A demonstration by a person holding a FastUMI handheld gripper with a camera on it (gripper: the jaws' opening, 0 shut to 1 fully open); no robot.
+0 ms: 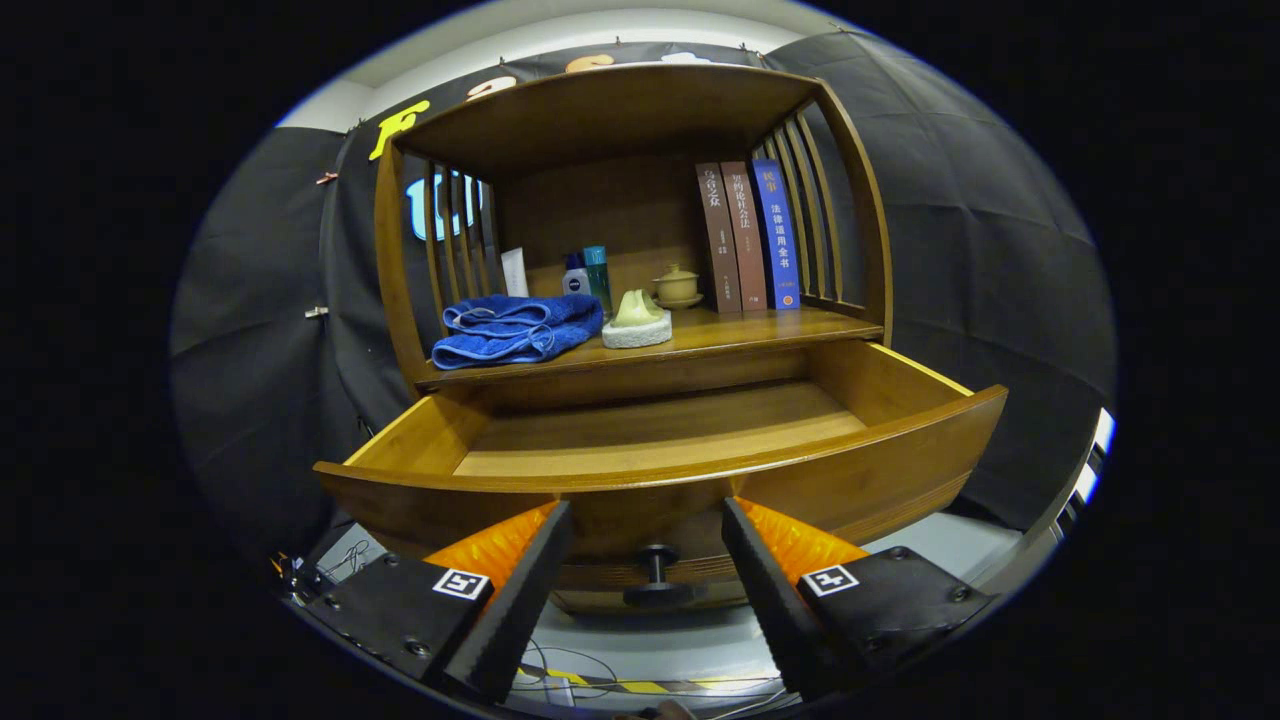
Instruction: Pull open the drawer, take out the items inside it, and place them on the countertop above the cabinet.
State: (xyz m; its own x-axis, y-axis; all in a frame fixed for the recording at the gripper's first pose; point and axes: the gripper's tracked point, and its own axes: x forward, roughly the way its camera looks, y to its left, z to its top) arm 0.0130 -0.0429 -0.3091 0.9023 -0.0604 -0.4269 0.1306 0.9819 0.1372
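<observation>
The wooden drawer (660,470) stands pulled out toward me, and its visible floor is bare wood. Its dark round knob (657,575) sits on the front panel, between my fingers and slightly beyond the tips. My gripper (648,515) is open, fingers spread wide with nothing between them, level with the drawer front. On the countertop (740,335) above the drawer lie a folded blue towel (515,330) and a pale green soap-like piece on a white pad (638,320).
Further back on the countertop stand two small bottles (588,275), a lidded cup (677,287) and three upright books (750,235). Slatted wooden sides and a top shelf enclose that space. A pale floor with cables and striped tape lies below the drawer.
</observation>
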